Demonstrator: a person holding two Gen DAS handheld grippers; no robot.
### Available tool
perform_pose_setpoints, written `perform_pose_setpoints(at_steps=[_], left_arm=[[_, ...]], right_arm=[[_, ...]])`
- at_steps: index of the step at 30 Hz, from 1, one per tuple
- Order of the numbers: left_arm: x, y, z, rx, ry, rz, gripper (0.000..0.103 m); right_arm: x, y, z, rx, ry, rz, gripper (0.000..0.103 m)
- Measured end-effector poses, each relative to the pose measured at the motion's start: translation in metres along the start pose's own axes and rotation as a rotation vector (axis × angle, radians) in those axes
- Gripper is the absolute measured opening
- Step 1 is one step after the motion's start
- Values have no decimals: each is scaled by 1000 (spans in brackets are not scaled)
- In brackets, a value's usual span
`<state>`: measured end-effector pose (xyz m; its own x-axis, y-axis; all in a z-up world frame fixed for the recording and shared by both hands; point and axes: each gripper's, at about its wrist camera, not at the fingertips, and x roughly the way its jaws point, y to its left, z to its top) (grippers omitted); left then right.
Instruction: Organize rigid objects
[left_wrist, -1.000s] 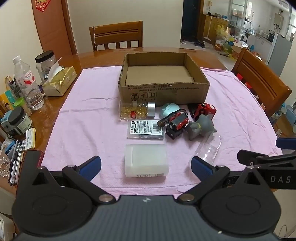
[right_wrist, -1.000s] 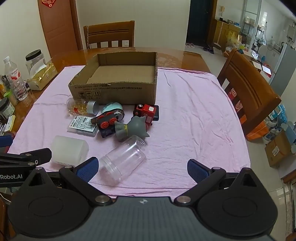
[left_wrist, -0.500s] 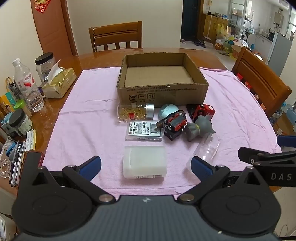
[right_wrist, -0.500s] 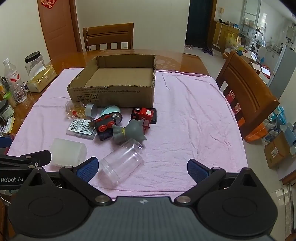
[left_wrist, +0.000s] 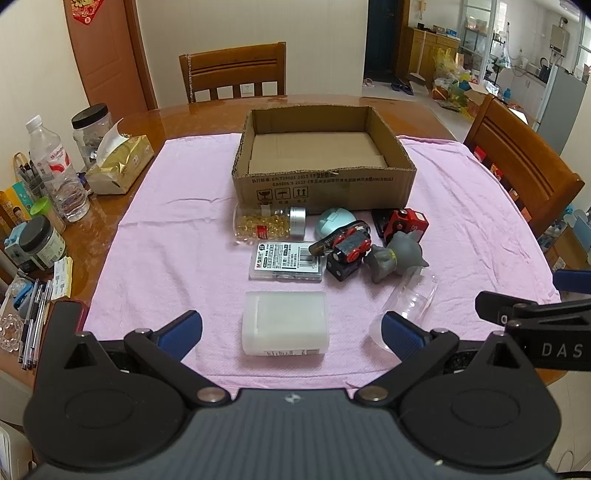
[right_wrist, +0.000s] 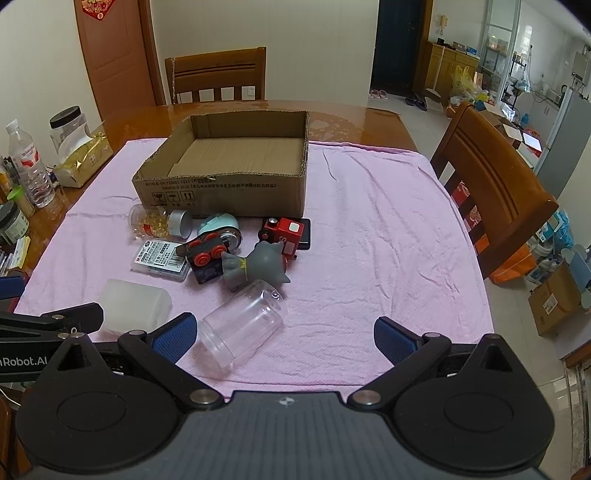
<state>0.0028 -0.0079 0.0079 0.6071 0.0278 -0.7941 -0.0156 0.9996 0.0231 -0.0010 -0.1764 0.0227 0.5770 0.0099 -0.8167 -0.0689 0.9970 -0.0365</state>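
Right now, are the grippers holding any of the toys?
No, nothing is held. The left gripper is open, with the white box lying between its fingers untouched. The right gripper is open too, beside the clear jar.

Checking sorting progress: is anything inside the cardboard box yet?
No, the cardboard box shows only its bare bottom, and the toys and jars lie on the pink cloth outside it.

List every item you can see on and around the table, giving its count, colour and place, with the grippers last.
cardboard box: 1, brown, far centre of cloth, empty
pill bottle: 1, clear with yellow capsules, lying before box
labelled case: 1, clear, mid cloth
frosted box: 1, whitish, nearest
clear jar: 1, lying on side
grey figurine: 1, lying down
toy trains: 2, red and black
tissue pack: 1, gold, left
left gripper: open
right gripper: open
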Motion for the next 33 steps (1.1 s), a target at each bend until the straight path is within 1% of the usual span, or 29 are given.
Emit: perform_pose_setpoints(at_steps=[33], left_arm=[[-3,-1,4,-2,-17,0,102]], right_arm=[[-6,-1,7,-12,-22,-10,103]])
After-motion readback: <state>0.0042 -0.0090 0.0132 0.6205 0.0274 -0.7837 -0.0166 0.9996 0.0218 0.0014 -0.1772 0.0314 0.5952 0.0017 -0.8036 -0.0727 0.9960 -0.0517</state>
